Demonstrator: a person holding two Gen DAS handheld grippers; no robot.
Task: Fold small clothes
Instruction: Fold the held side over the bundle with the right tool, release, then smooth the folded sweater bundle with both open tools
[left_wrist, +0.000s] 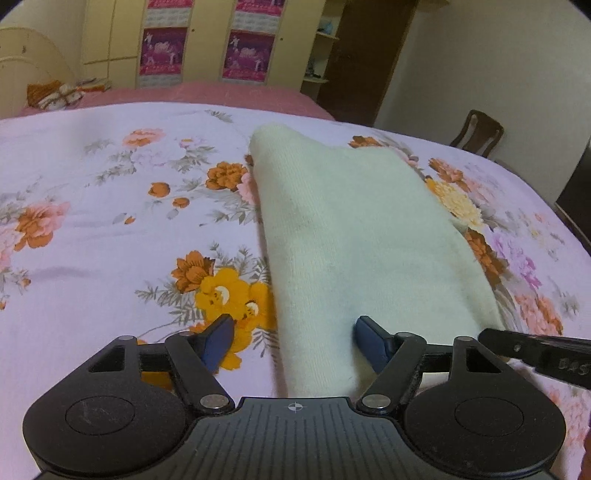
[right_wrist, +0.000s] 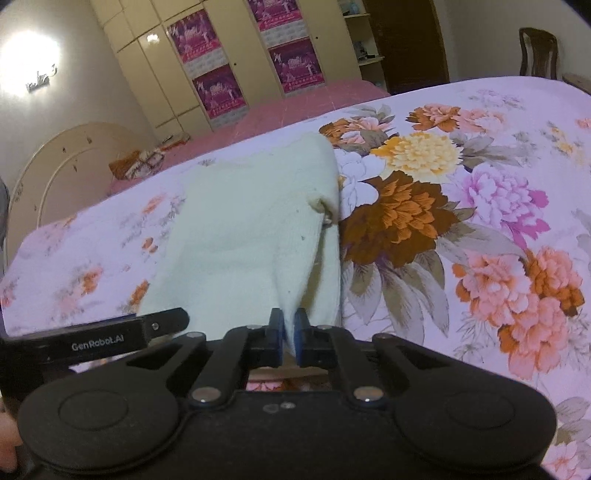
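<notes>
The cream knit garment (left_wrist: 369, 236) lies on the flowered bedsheet (left_wrist: 92, 206), its long axis running straight away from both claws, near end at their tips. The right claw (right_wrist: 290, 334) is clenched on a pinched ridge of that near edge, toward the garment's right side. The left claw (left_wrist: 295, 339) stands released, one pad off the cloth on the sheet, the other resting on the knit, so the left near corner sits between its jaws. I judge the left need only close before both carry the near edge forward.
</notes>
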